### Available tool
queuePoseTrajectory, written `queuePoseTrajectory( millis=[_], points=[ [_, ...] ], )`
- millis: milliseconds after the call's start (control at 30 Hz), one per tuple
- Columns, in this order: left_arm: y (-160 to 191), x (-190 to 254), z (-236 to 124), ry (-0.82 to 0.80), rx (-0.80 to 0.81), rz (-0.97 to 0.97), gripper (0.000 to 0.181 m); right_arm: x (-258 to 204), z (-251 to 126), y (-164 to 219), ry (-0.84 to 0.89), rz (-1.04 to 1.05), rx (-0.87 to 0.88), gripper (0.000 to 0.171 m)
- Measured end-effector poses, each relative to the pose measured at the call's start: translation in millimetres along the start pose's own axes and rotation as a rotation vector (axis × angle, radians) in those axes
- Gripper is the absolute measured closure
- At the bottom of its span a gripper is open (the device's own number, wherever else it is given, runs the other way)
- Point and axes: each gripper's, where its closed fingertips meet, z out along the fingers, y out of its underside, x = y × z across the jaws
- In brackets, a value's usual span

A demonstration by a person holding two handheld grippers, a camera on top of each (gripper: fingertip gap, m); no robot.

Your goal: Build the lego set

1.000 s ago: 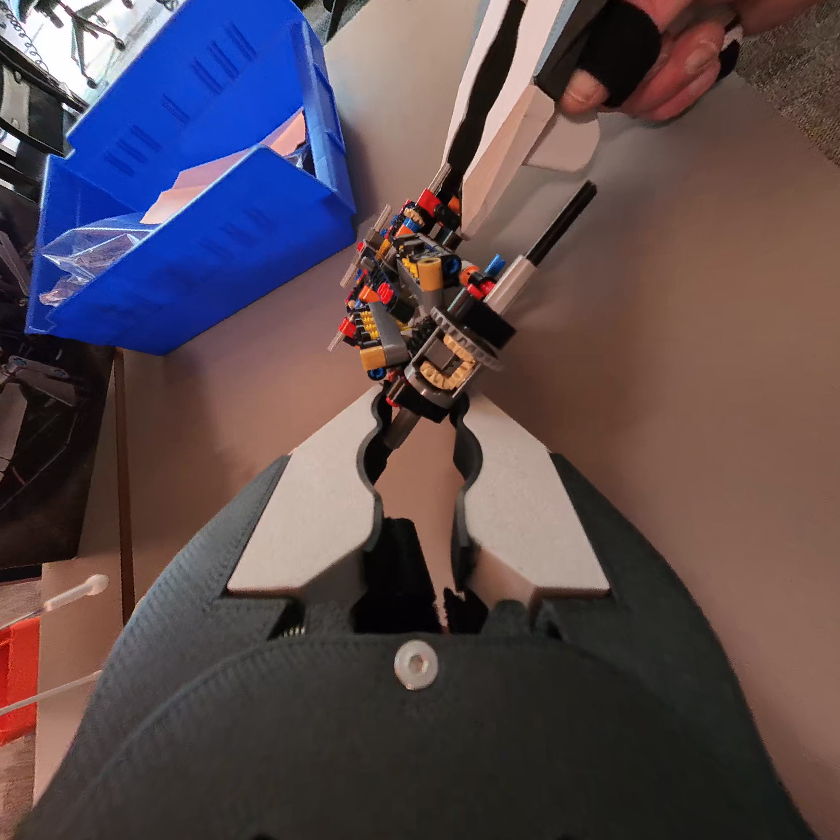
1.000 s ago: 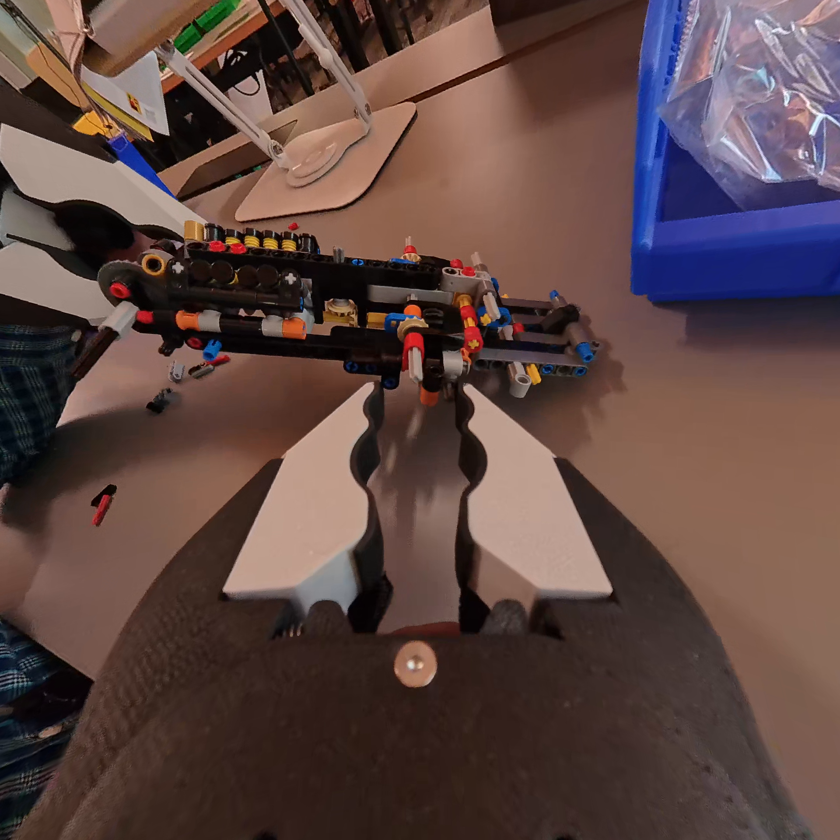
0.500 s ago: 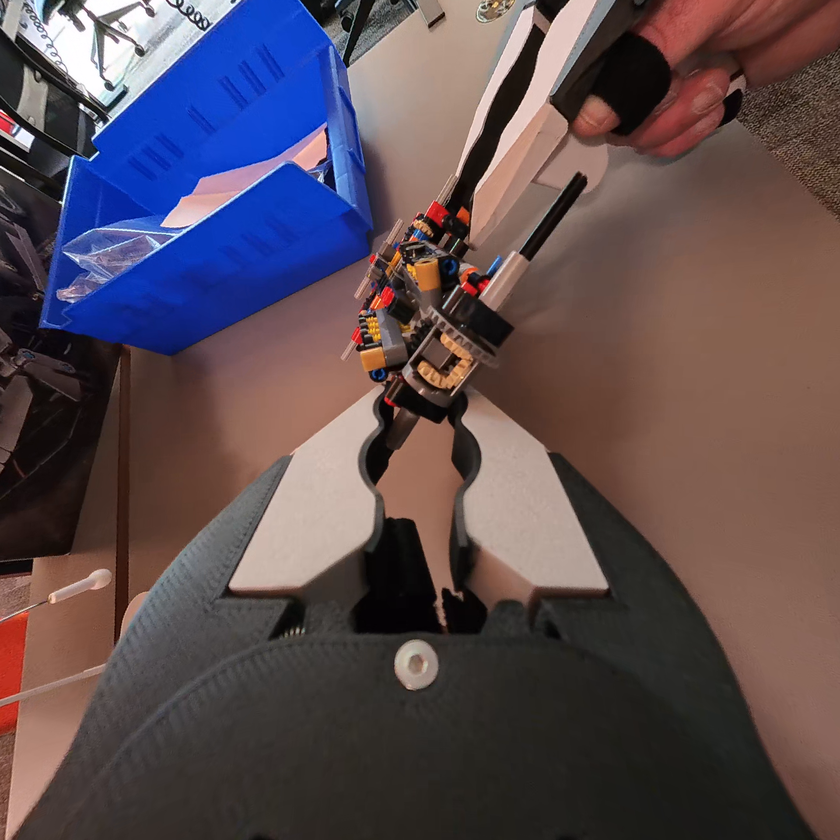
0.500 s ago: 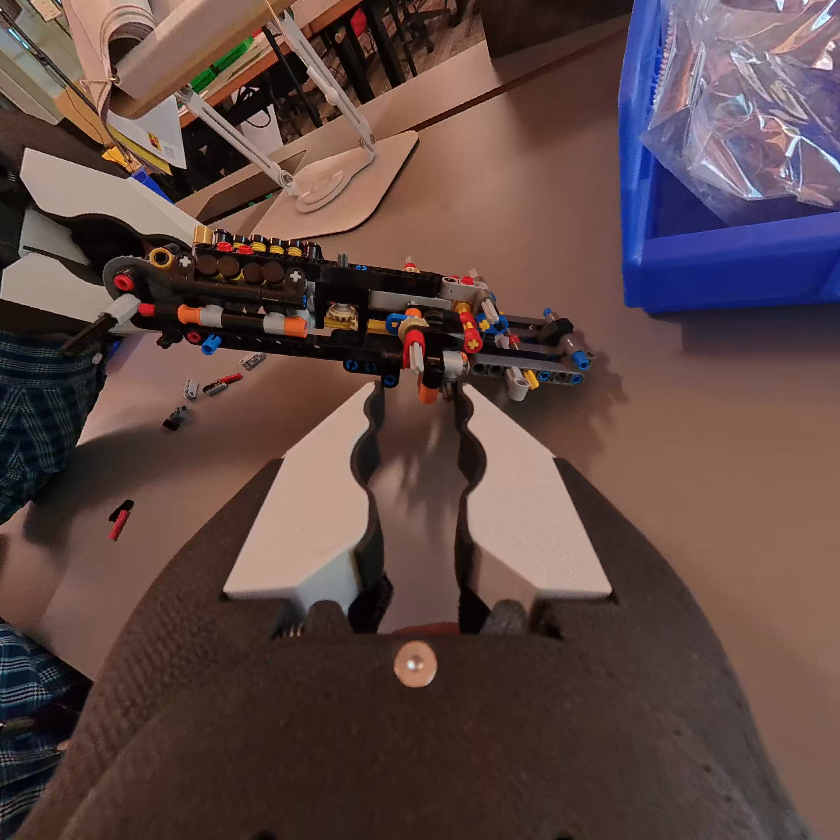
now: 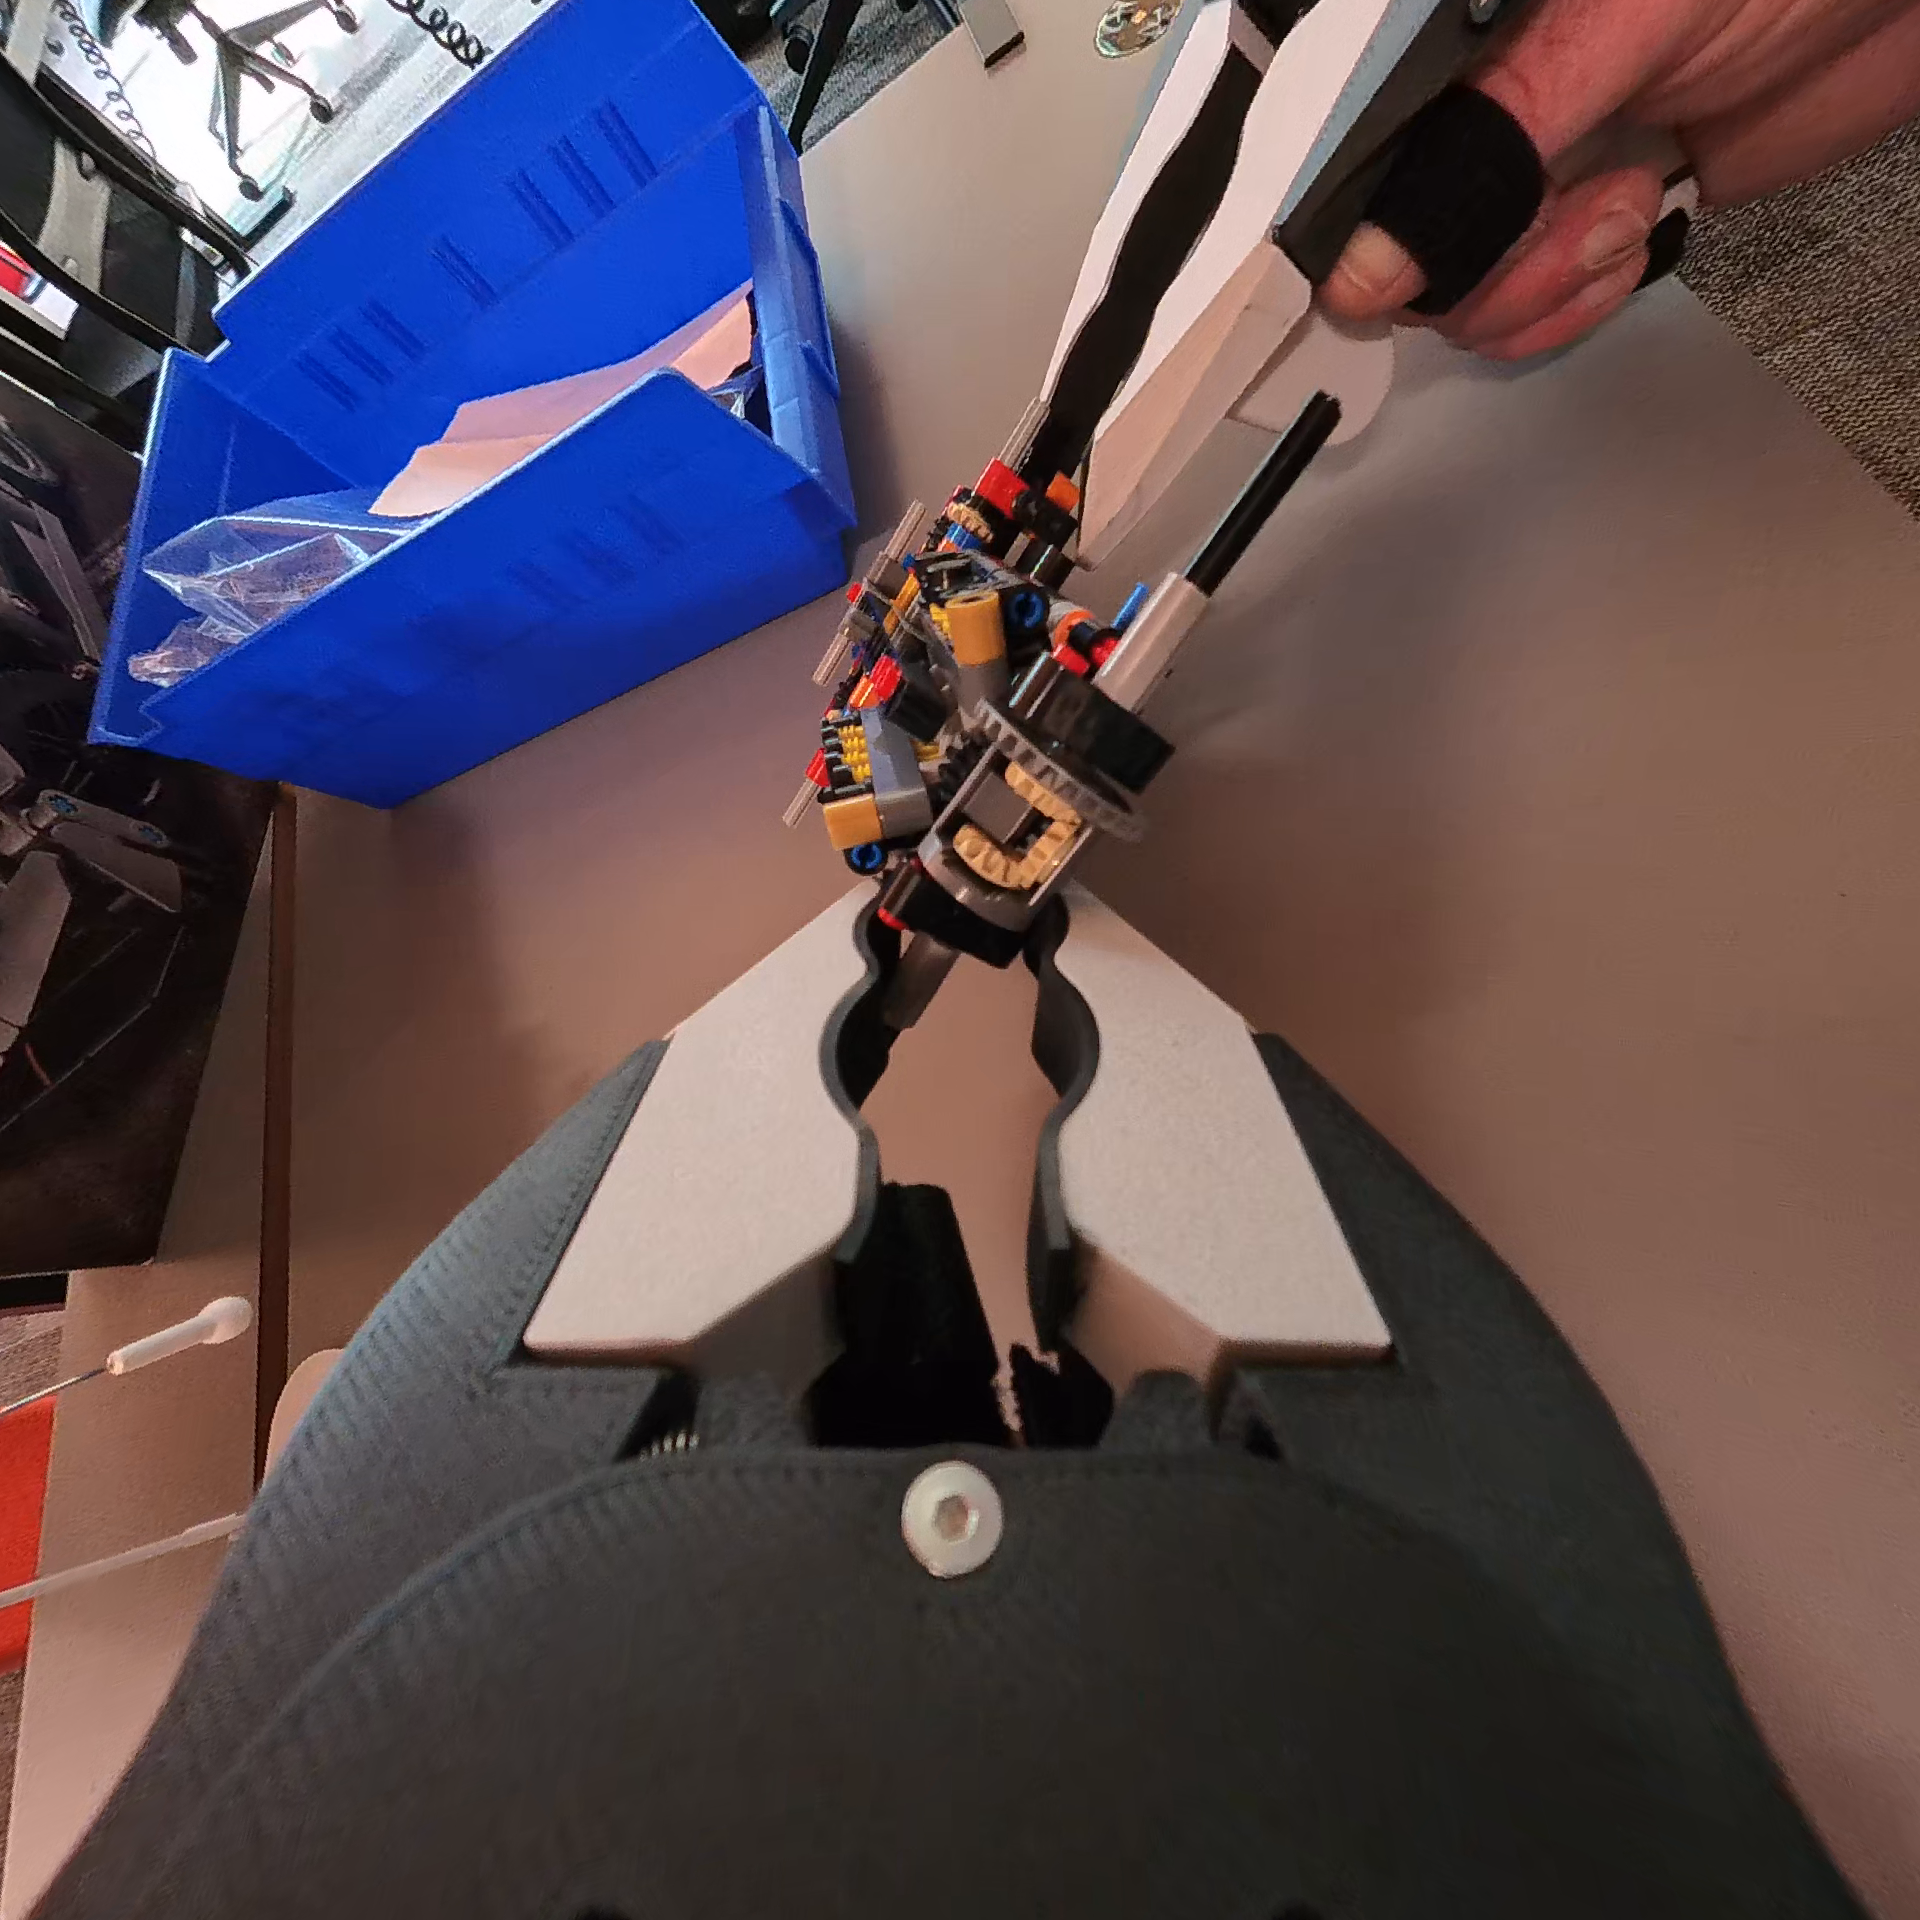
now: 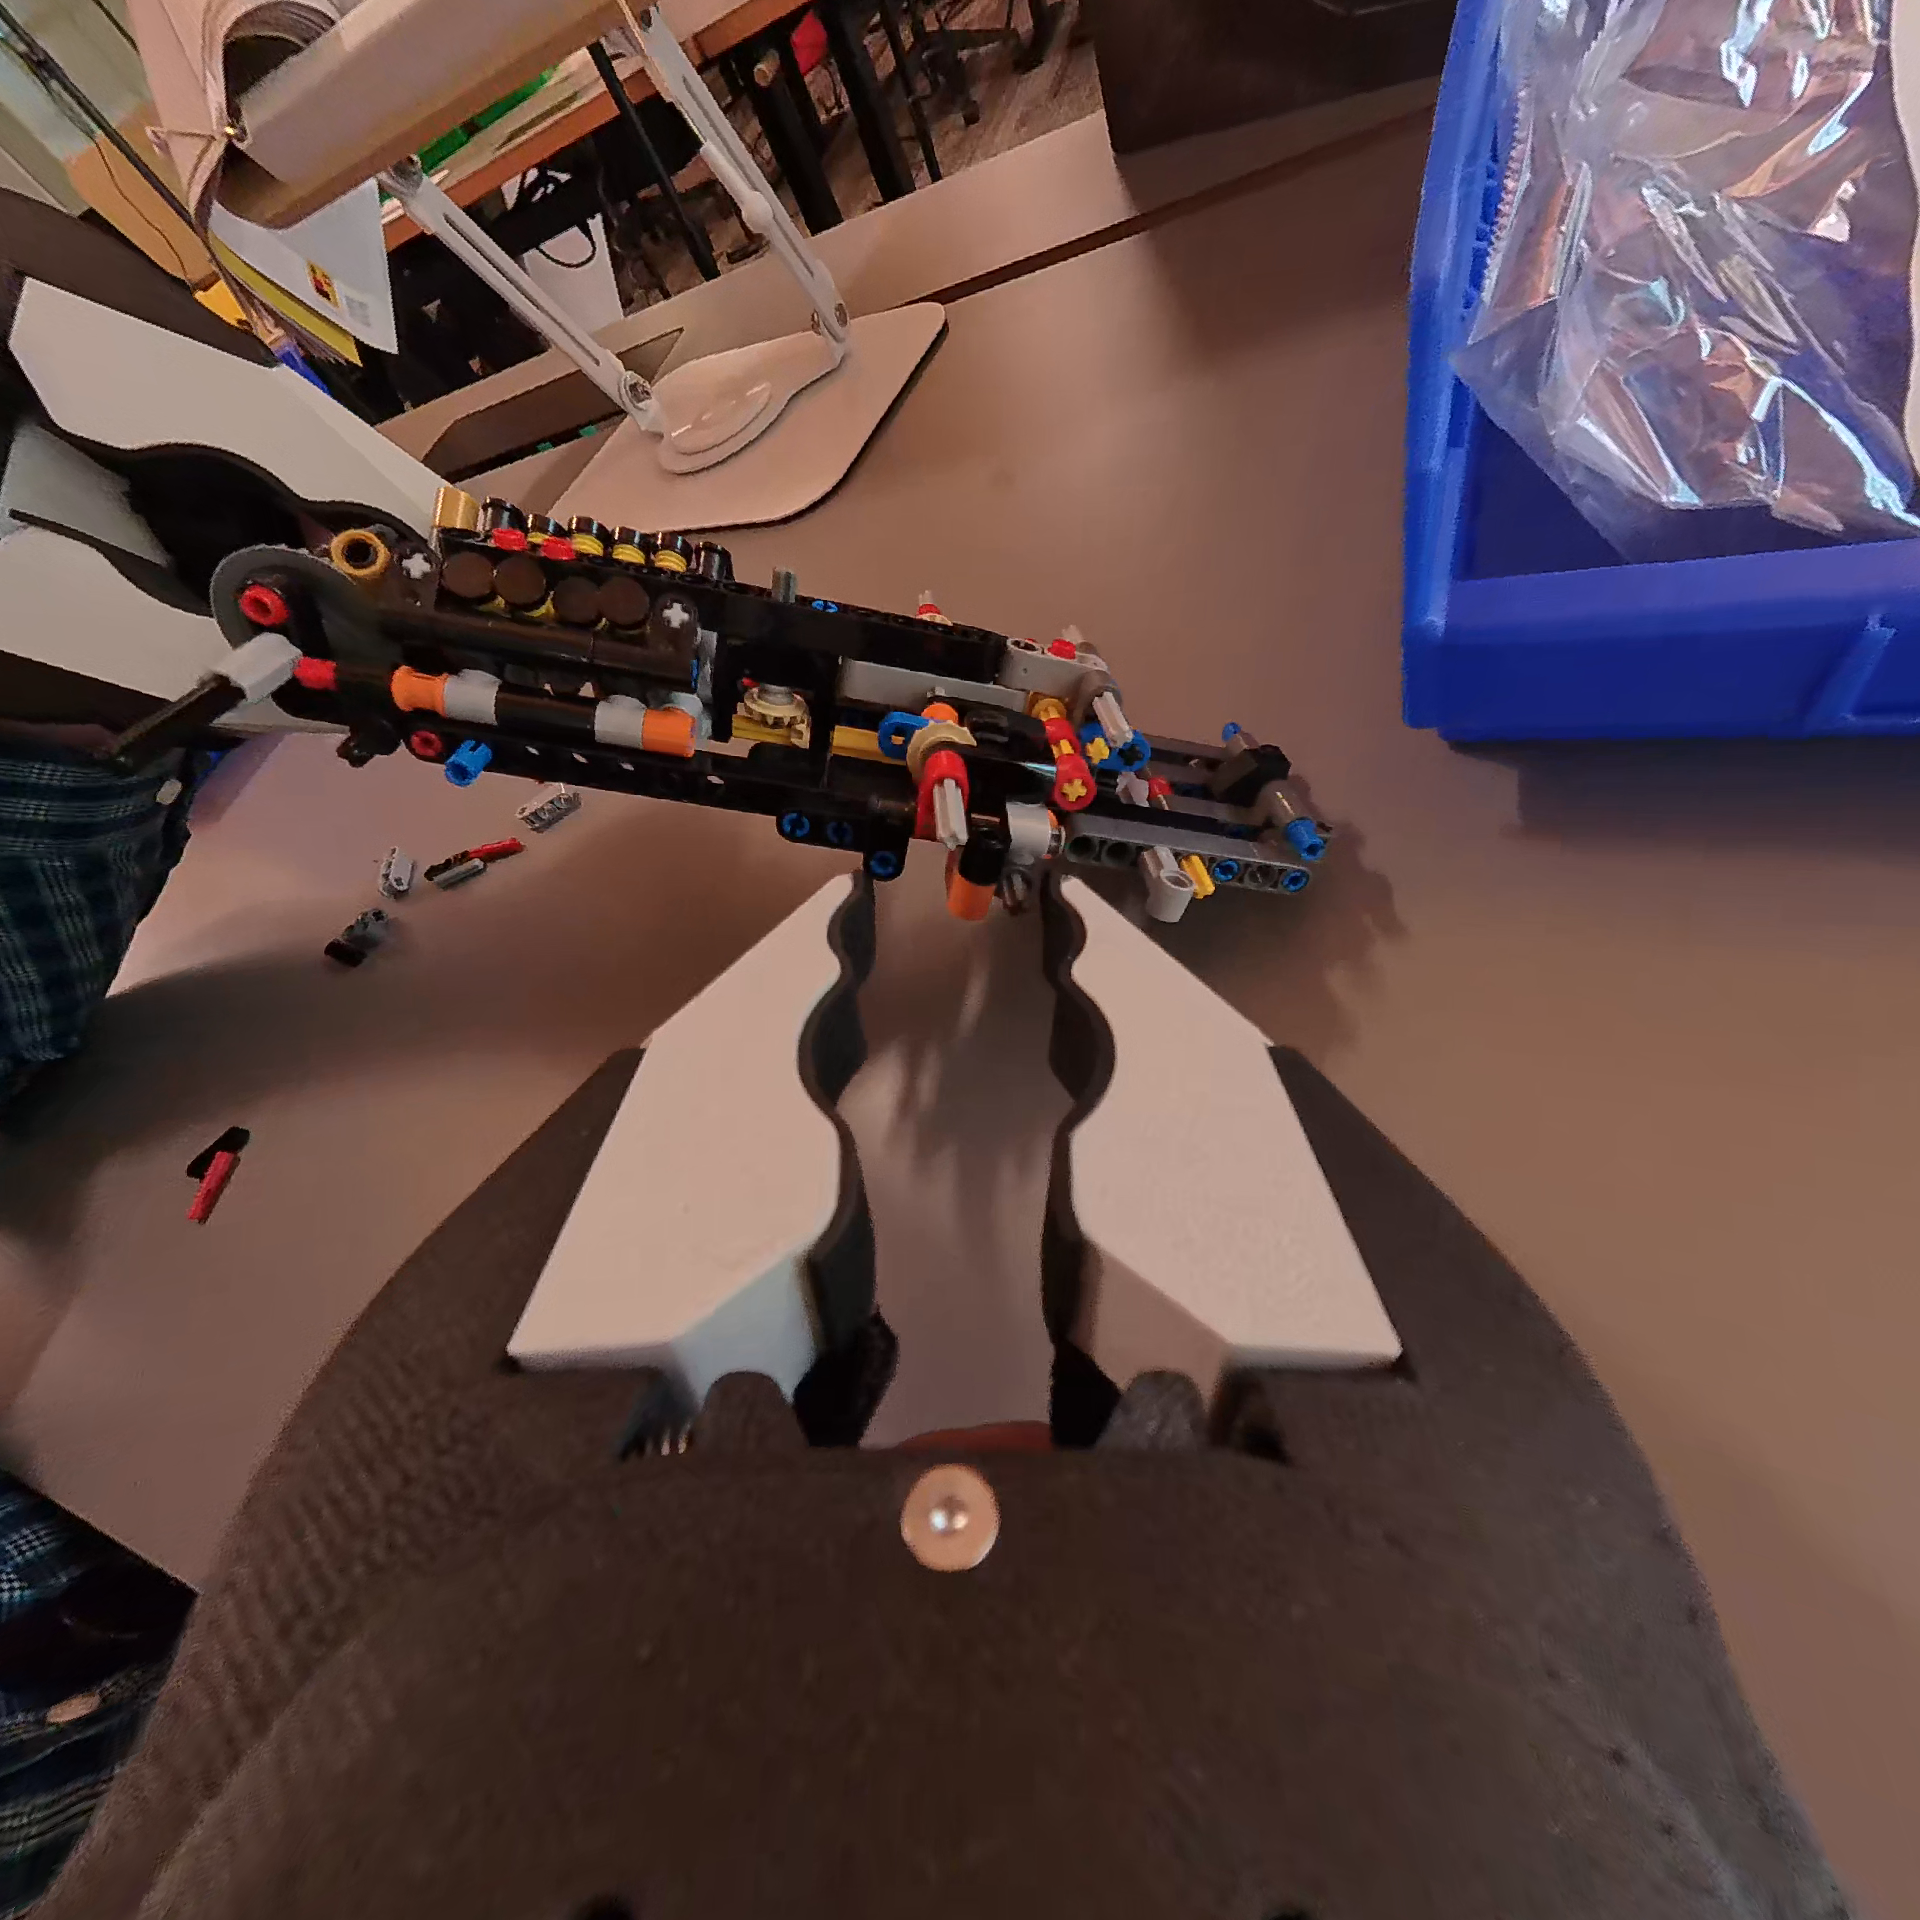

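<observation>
Leverage is your main worry: your left gripper (image 5: 961, 940) is clamped on one end of the long lego chassis (image 6: 769, 707), at the differential gear end (image 5: 1023, 821), and that single pinch carries the whole build, which slopes down so that its far end looks to rest on or just above the desk (image 6: 1558, 1143), near the blue bin (image 6: 1662, 644) at the far right of the desk. Judging from that hold, any twist of your left wrist would pry the end pieces apart or let the chassis pivot in the jaws. Your right gripper (image 6: 951, 899) has its fingers apart, with the tips just beside the red and orange connectors on the chassis underside and nothing between them; if you close there off-centre, you could likely push a pin sideways or knock the orange bush (image 6: 966, 899) loose rather than seat it. The black axle with a grey sleeve (image 5: 1216, 561) sticks out from the held end, close to your right hand (image 5: 1558, 177), and could catch on it or slide out. Loose small pieces (image 6: 447, 862) and a red and black pin (image 6: 213, 1174) lie on the desk toward its left side, under and beside the raised end; lowering the chassis there could scatter them toward the edge
</observation>
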Motion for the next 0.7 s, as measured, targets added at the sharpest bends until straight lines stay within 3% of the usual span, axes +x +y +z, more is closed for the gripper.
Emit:
queuePoseTrajectory(
  millis=[333, 700],
  points=[
    [0.4, -1.4, 0.0, 0.001, 0.002, -0.015, 0.16, 3.1, -3.7, -2.1, 0.019, -0.027, 0.008, 0.143],
    [1.1, -1.9, -0.4, 0.015, 0.008, -0.039, 0.16, -1.1, 4.9, -3.2, 0.054, -0.08, 0.021, 0.125]
  ],
)
